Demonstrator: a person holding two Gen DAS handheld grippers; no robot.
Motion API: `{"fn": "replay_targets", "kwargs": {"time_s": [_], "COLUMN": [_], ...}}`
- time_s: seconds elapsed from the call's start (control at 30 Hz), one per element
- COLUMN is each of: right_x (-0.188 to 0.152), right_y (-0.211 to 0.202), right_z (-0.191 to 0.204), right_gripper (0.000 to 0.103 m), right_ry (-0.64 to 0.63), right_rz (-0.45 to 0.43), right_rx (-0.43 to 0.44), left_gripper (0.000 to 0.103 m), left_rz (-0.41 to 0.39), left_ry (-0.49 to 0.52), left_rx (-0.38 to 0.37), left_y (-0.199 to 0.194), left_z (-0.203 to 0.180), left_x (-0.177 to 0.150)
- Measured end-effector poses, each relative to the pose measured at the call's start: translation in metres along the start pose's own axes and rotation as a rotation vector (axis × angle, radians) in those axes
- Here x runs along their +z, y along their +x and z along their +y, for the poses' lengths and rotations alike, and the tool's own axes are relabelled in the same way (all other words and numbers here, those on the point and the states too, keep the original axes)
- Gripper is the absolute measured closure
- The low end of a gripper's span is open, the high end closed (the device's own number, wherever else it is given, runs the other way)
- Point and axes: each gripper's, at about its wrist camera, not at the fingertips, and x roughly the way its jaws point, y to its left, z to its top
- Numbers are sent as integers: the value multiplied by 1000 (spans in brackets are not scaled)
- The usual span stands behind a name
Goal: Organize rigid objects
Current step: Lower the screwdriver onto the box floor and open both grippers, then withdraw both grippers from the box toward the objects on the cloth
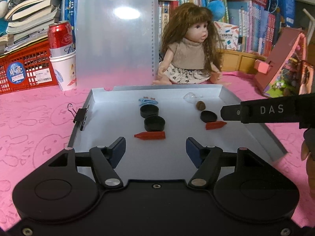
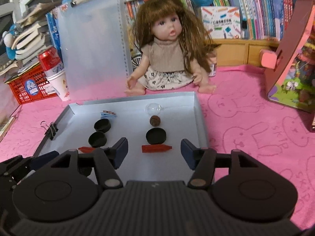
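A grey tray (image 1: 110, 122) (image 2: 128, 123) lies on the pink cloth. It holds two red crayons (image 1: 150, 135) (image 1: 215, 125), three black caps (image 1: 149, 111) (image 1: 154, 123) (image 1: 208, 116), a brown nut (image 1: 200, 105), a clear dome (image 1: 190, 97) and a blue clip (image 1: 148, 100). My left gripper (image 1: 155, 144) is open just short of the left crayon, with nothing between its fingers. My right gripper (image 2: 154, 144) is open with the right crayon (image 2: 156, 148) lying untouched between its fingertips. One right-gripper finger (image 1: 232, 113) reaches in beside the right cap.
A doll (image 1: 189, 53) sits behind the tray, beside an upright clear clipboard (image 1: 116, 39). A red can in a paper cup (image 1: 63, 59) and a red basket (image 1: 23, 68) stand at the left. A binder clip (image 1: 78, 115) grips the tray's left wall. A toy house box (image 1: 285, 66) stands at the right.
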Motion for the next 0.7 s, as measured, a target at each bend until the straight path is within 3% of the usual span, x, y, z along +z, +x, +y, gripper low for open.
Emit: {"fn": "replay_targets", "kwargs": {"time_s": [0.43, 0.7], "right_x": [-34, -58], "right_y": [-56, -84], "right_z": [23, 23], "right_gripper": [22, 21], "right_ry": [-173, -174], "right_rz": [-86, -97], "right_rx": [-6, 5], "left_gripper": [35, 34], "left_rz": [-13, -13], "left_ry": [-12, -2], "left_rx": [-15, -8], "left_y": [-55, -88], "left_z": [1, 0], "left_x": [-25, -45]}}
